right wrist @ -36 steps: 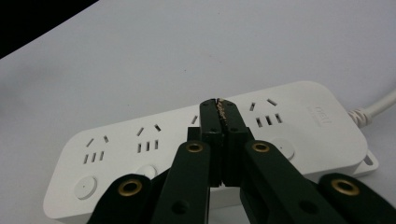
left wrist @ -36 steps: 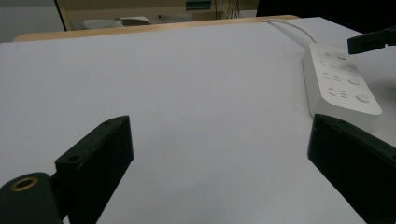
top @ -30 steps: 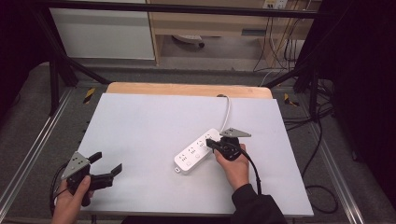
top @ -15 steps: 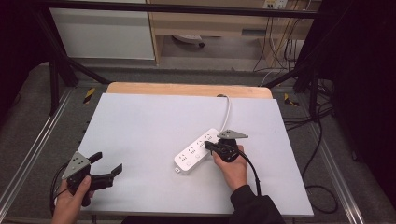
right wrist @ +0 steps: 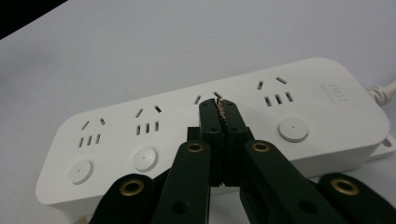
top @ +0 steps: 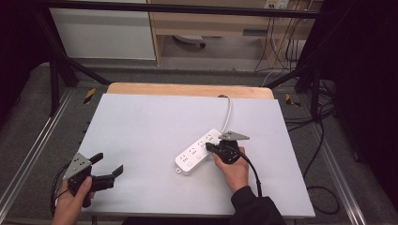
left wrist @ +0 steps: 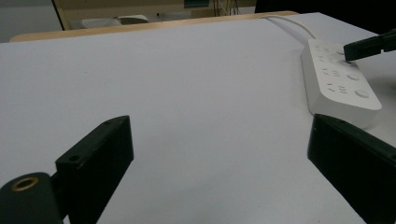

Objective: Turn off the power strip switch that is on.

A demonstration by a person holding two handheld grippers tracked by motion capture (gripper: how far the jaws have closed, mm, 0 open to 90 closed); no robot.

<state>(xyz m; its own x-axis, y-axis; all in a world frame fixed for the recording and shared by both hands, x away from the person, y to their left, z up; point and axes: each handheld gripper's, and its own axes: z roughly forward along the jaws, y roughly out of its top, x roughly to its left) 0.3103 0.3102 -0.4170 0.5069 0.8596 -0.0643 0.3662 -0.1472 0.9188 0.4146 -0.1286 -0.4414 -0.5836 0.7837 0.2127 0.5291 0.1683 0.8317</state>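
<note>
A white power strip with several sockets and round buttons lies at an angle right of the table's middle. My right gripper is shut, and its joined tips rest on the strip. In the right gripper view the tips sit by the third socket of the power strip and cover the spot where that socket's button would be. Nothing is held between them. My left gripper stands open near the front left corner, with bare table between its jaws. From there the power strip and the right gripper show far right.
The strip's white cord runs to the table's back edge. A wooden strip borders the white tabletop at the back. A black cable trails from the right gripper past the person's sleeve.
The right gripper has edged slightly nearer and lower onto the power strip. The left gripper has stayed where it was.
</note>
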